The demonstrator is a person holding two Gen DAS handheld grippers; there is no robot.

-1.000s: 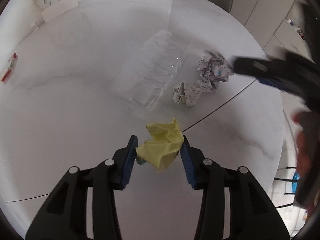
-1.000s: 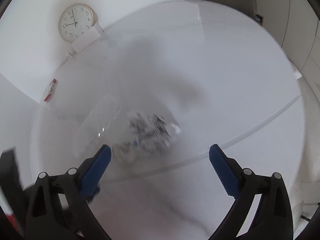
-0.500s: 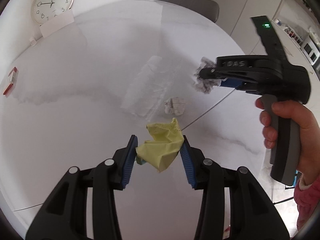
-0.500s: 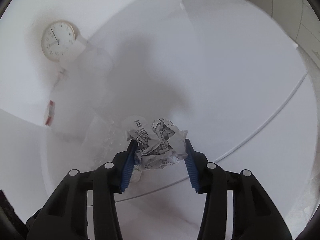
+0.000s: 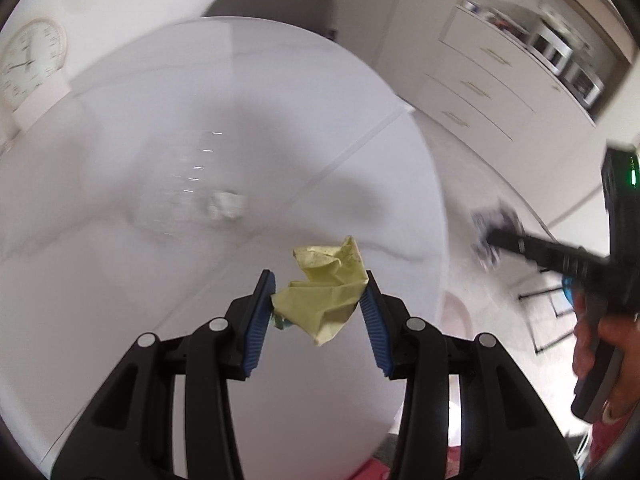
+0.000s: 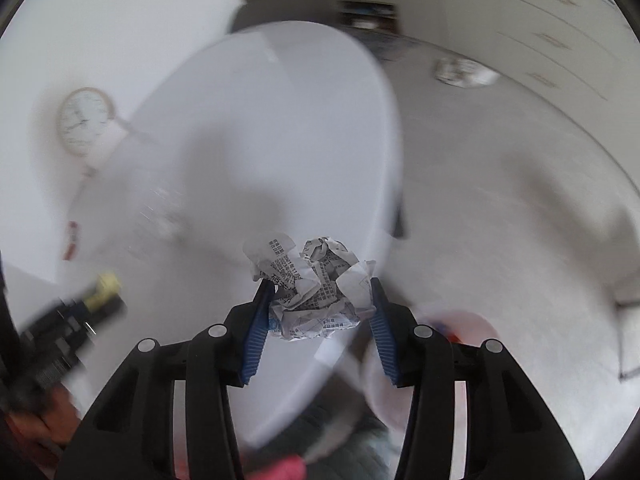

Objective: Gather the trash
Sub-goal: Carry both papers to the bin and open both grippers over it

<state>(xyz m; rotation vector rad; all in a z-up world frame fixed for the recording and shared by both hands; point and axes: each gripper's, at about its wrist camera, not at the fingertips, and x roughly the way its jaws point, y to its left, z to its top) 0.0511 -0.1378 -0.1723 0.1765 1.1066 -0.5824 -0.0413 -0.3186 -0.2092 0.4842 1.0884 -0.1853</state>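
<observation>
Left gripper [image 5: 320,300] clamps a yellow paper wad [image 5: 324,296] between its pads. Right gripper [image 6: 320,304] pinches a printed paper ball [image 6: 312,288] at mid-body. Both look light, soft, crushable; a central pinch suffices. Ahead of the left gripper, a small white wad [image 5: 226,210] lies on the table [image 5: 120,300].
</observation>
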